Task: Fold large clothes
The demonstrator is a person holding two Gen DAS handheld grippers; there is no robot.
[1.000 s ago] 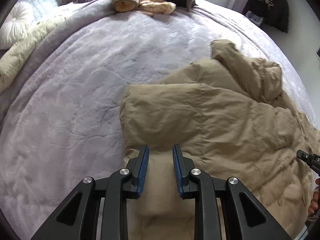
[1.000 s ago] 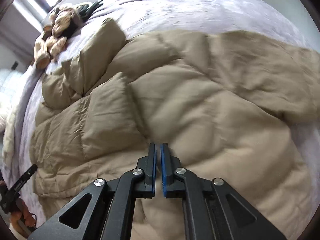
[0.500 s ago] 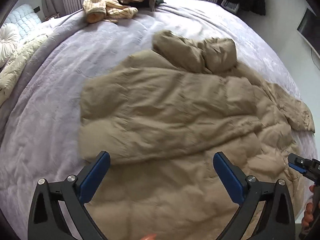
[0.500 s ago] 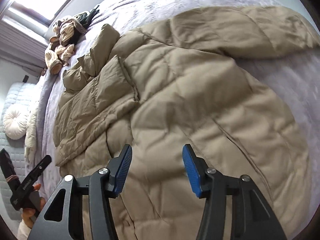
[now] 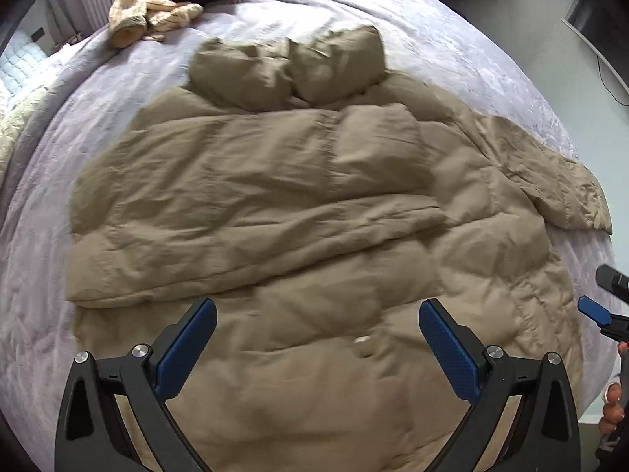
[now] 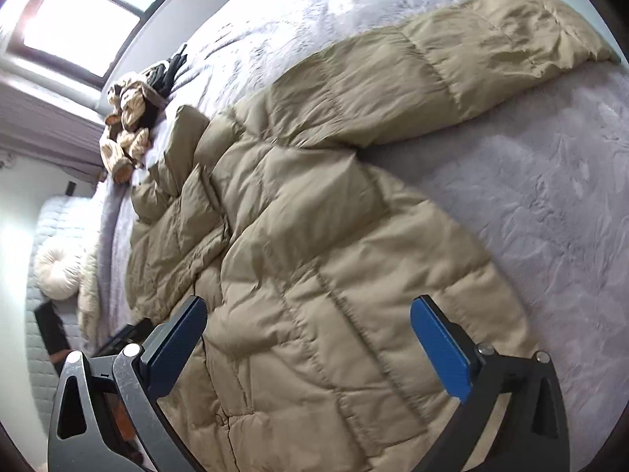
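**One Sleeve In, One To Go: Puffer Jacket Mid-Fold On Bed**

A tan puffer jacket [image 5: 298, 204] lies spread on a lavender bed [image 5: 452, 39], hood [image 5: 291, 67] at 12 o'clock in the left wrist view, hem toward the camera. One sleeve w/ its side panel [image 5: 251, 212] lies folded across the chest; the other sleeve [image 6: 452, 63] stretches out flat toward 1 o'clock in the right wrist view, cuff near the bed's edge. The left hand-held gripper [image 5: 316, 338] hovers over the hem w/ fingers wide apart, gripping nothing. The right hand-held gripper [image 6: 308, 338] also stands wide apart and empty above the jacket's lower body; its blue pad [image 5: 593, 310] peeks in at 3 o'clock of the left view. A heap of knitwear [image 5: 157, 8] waits at 11 o'clock, well apart from the jacket; a round cream cushion [image 6: 59, 271] sits at 9 o'clock in the right view.

Judged from the layout, the job is approx. a third done: between grasps, first side fold laid, second pending. Next move prob. calls for the right hand-held gripper to reach toward the outstretched sleeve, pinch near cuff or shoulder seam, and draw it across the chest to match. Puffy fill may spring back, so a firm bite and a press-down look wise.
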